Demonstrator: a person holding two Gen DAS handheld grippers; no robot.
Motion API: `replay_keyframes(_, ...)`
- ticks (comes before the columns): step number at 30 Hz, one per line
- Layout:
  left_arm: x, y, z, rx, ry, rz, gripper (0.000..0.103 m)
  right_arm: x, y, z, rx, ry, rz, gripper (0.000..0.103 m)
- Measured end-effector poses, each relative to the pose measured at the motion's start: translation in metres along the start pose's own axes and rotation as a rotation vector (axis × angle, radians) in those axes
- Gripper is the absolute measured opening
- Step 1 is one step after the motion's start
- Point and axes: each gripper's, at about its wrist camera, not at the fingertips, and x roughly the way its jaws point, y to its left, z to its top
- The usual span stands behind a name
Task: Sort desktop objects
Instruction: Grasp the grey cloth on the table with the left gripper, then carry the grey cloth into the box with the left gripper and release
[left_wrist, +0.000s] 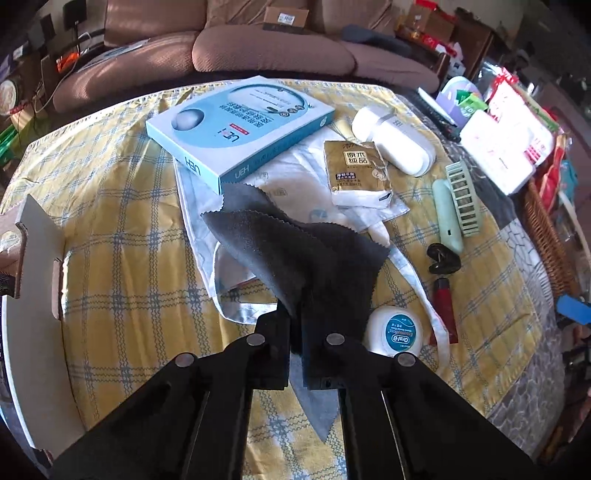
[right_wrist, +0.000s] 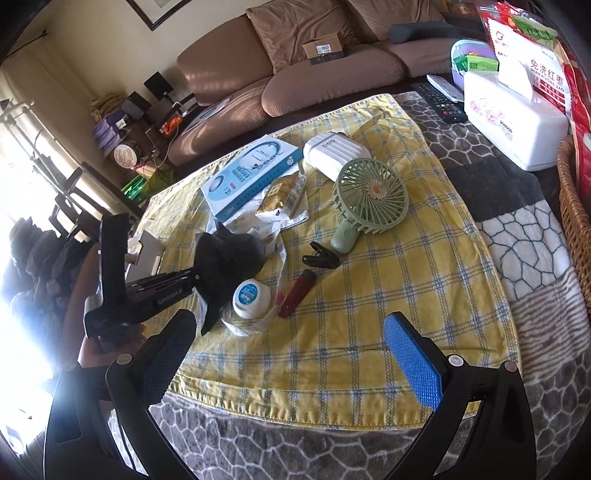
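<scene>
While clamped tight in the left gripper, hung a dark cloth over the white bag, hiding floss box partly. Right gripper gaped wide, empty, near red tube.

left wrist: close above the yellow cloth, facing the sofa
right wrist: farther back, same cloth, sofa shared

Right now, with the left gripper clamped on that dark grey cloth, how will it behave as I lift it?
Probably floppy: the dark grey cloth already folds and droops around the left gripper. It looks thin and light, so it should lift easily. A loose corner hangs near the floss container and may brush it.
</scene>
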Motion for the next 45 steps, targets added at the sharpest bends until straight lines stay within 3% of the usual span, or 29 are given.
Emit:
replay_keyframes(4,-0.047,0.004,0.004,-0.014,-0.068,-0.089,0.002,0.002,0.012,-0.001,-0.019,0.001,0.058,0.103)
replay_keyframes(10,-0.146,0.004,0.014,0.063,-0.117,-0.166,0.002,-0.006,0.040,-0.004,0.071,0.002,0.259,0.103)
replay_keyframes(13,-0.191,0.020,0.018,0.037,-0.117,-0.225,0.002,-0.015,0.080,0.003,0.058,-0.021,0.414,0.103)
replay_keyframes(17,-0.247,0.048,0.015,0.016,-0.123,-0.274,0.002,-0.034,0.162,0.016,-0.109,-0.052,0.521,0.103)
replay_keyframes(19,-0.276,0.066,0.012,0.007,-0.144,-0.288,0.002,-0.037,0.200,0.023,-0.143,-0.049,0.628,0.103)
replay_keyframes(25,-0.335,0.132,-0.017,-0.092,-0.223,-0.343,0.002,0.006,0.270,0.026,0.047,0.056,0.939,0.103)
replay_keyframes(27,-0.342,0.149,-0.031,-0.118,-0.230,-0.366,0.002,0.029,0.280,0.018,0.155,0.099,1.021,0.099)
replay_keyframes(28,-0.343,0.156,-0.039,-0.121,-0.232,-0.363,0.002,0.041,0.285,0.013,0.200,0.125,1.052,0.092)
replay_keyframes(29,-0.343,0.162,-0.047,-0.122,-0.234,-0.351,0.002,0.051,0.292,0.008,0.232,0.151,1.065,0.082)
replay_keyframes(33,-0.332,0.192,-0.066,-0.165,-0.227,-0.357,0.002,0.086,0.321,-0.004,0.265,0.233,1.028,0.068)
replay_keyframes(35,-0.324,0.209,-0.068,-0.184,-0.232,-0.346,0.002,0.101,0.330,-0.003,0.274,0.251,1.008,0.053)
replay_keyframes(40,-0.289,0.241,-0.055,-0.210,-0.237,-0.289,0.002,0.143,0.346,0.013,0.257,0.269,0.915,0.053)
replay_keyframes(45,-0.236,0.266,-0.037,-0.187,-0.214,-0.159,0.002,0.206,0.351,0.029,0.294,0.296,0.815,0.053)
